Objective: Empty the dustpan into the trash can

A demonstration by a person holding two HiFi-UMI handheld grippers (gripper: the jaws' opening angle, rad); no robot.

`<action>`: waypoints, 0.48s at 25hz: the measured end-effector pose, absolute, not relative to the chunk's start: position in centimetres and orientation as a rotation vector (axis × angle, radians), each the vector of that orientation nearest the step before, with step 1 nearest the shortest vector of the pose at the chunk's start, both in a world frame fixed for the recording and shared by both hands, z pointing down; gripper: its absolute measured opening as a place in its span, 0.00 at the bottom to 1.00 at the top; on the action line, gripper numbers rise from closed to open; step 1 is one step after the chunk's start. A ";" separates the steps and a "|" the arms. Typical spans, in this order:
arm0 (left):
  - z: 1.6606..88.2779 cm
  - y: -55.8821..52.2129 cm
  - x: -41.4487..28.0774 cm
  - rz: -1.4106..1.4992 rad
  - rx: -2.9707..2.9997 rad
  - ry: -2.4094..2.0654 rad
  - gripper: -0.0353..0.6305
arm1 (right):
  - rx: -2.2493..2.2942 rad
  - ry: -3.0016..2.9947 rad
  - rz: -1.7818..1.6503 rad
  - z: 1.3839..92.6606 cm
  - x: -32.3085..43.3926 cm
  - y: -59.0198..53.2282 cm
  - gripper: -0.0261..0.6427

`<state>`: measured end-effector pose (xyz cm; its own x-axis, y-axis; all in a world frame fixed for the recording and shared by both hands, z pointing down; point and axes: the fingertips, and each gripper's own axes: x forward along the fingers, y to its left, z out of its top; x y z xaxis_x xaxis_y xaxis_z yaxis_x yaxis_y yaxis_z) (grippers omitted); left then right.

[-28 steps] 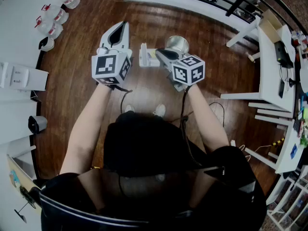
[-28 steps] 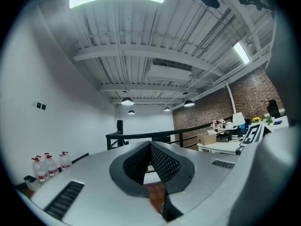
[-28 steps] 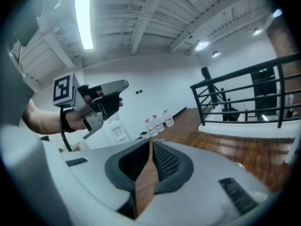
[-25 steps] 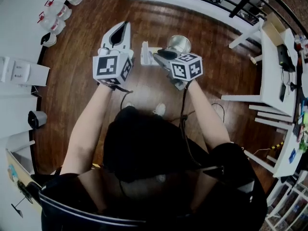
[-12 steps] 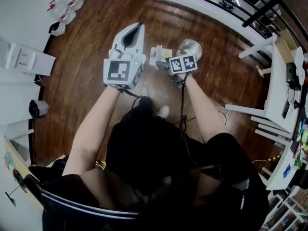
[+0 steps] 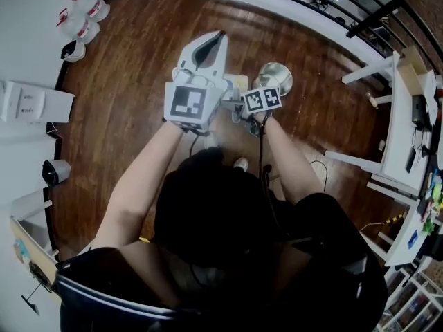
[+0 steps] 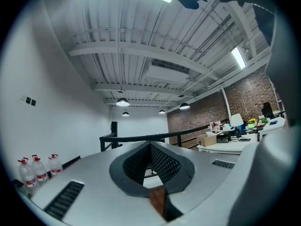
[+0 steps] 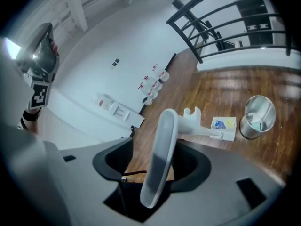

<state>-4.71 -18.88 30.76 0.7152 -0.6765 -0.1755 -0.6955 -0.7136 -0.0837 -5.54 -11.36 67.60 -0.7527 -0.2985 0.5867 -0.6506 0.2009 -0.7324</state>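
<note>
Dustpan [image 8: 225, 128] is on the floor [image 8: 225, 86] beside the trash can [image 8: 256, 117]: light, stiff plastic (slick, I'd guess). Right gripper [image 8: 156, 171] has its fingers apart, just closing a bit, straddling the long handle [image 8: 162, 140] without pinching. Left gripper [image 7: 151, 164] is closed, empty.

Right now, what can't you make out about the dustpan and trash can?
- Dustpan contents: too small in right gripper view; left tool mostly covers it in head view.
- Trash can contents: too small in both those views.
- Left gripper view: aimed at ceiling, shows neither.
</note>
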 end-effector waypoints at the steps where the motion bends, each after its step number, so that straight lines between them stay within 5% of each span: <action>1: 30.8 -19.6 -4.8 0.202 -2.781 1.103 0.06 | 0.893 -2.163 1.584 67.7 -5.8 -11.7 0.39; 6: 31.4 -22.5 -4.9 0.216 -2.824 1.064 0.06 | 0.908 -2.161 1.662 68.0 -6.0 -12.8 0.33; 12: 32.5 -23.7 -4.0 0.191 -2.873 1.042 0.06 | 0.910 -2.129 1.709 68.8 -5.7 -12.8 0.12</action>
<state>-3.99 -23.70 32.47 0.7609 -0.6328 -0.1439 -0.6426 -0.7655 -0.0316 -5.70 -12.85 68.80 -0.7686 -0.3048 0.5625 -0.6151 0.1104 -0.7807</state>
